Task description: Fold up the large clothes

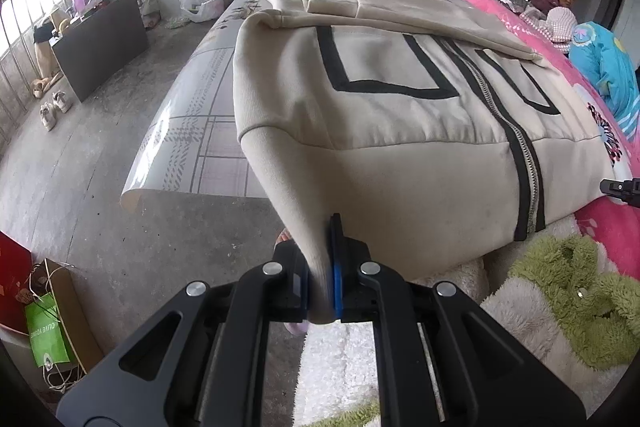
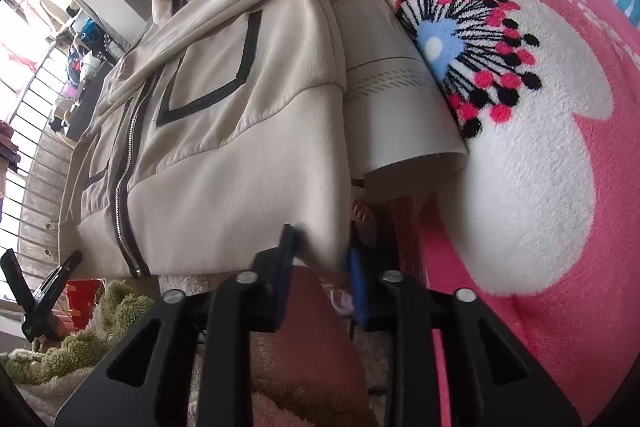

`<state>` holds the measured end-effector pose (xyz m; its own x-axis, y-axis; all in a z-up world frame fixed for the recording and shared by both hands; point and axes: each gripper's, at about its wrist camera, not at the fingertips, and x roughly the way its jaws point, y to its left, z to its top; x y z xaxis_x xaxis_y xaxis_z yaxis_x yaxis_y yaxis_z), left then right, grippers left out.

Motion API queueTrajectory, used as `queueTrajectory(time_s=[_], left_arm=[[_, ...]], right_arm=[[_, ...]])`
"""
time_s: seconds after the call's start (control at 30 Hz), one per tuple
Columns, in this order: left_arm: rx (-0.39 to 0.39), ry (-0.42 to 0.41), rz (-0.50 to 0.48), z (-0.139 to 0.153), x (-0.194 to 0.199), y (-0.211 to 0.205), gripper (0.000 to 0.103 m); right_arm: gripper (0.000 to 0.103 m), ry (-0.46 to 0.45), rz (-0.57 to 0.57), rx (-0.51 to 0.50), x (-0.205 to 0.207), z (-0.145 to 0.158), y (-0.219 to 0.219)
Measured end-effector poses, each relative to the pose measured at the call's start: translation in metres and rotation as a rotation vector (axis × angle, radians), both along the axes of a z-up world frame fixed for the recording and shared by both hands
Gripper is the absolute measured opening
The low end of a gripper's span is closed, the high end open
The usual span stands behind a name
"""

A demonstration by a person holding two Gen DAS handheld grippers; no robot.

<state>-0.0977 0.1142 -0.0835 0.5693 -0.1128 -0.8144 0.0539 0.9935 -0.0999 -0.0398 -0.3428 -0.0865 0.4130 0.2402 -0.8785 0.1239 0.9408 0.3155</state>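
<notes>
A cream zip-up jacket (image 1: 400, 99) is laid flat on a patterned mat (image 1: 200, 115) spread over the bed, with its hem overhanging the near edge of the mat. To the left of the mat, bare concrete floor (image 1: 100, 167) is open as far as a dark cabinet (image 1: 100, 43) and a railing; a pair of shoes (image 1: 54, 107) and a cardboard box (image 1: 68, 311) with a green bag are set on that floor, well apart from the jacket. To the right, the mat is bordered by a pink flowered blanket (image 2: 540, 147), which touches its edge. In front of the hem, a green fluffy cloth (image 1: 580, 299) and white fleece are lying. The jacket is zipped up the middle, the zip flanked by black tape, and black-outlined pocket panels are seen on either side; a sleeve is folded across the chest, and the collar stands at the far end. The left tongs (image 1: 318, 287) are clamped on the left hem corner, which is drawn up into a taut ridge. The right tongs (image 2: 320, 267) are seen with the right hem corner between the blue pads, the jaws apart in the picture, so a firm clamp is not confirmed there.
</notes>
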Motion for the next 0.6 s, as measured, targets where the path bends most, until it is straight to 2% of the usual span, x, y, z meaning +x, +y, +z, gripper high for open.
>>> queueTrajectory(time_s=[0.1,0.3,0.43,0.6], left_arm=[[-0.043,-0.025,-0.020,0.014,-0.005,0.003,0.005],[-0.284,-0.074,-0.027,0.047,0.001,0.023,0.004],[-0.386,-0.078,-0.021,0.056,0.023,0.035,0.004],[-0.496,-0.046,0.034,0.060,0.068,0.054,0.004]], right_arm=[[0.007,-0.030,0.023,-0.020,-0.004,0.019,0.007],[0.006,-0.139,0.030,0.019,0.001,0.065,0.013],[0.006,-0.189,-0.022,0.104,0.017,0.080,0.004],[0.006,-0.238,-0.077,0.177,0.051,0.093,-0.008]])
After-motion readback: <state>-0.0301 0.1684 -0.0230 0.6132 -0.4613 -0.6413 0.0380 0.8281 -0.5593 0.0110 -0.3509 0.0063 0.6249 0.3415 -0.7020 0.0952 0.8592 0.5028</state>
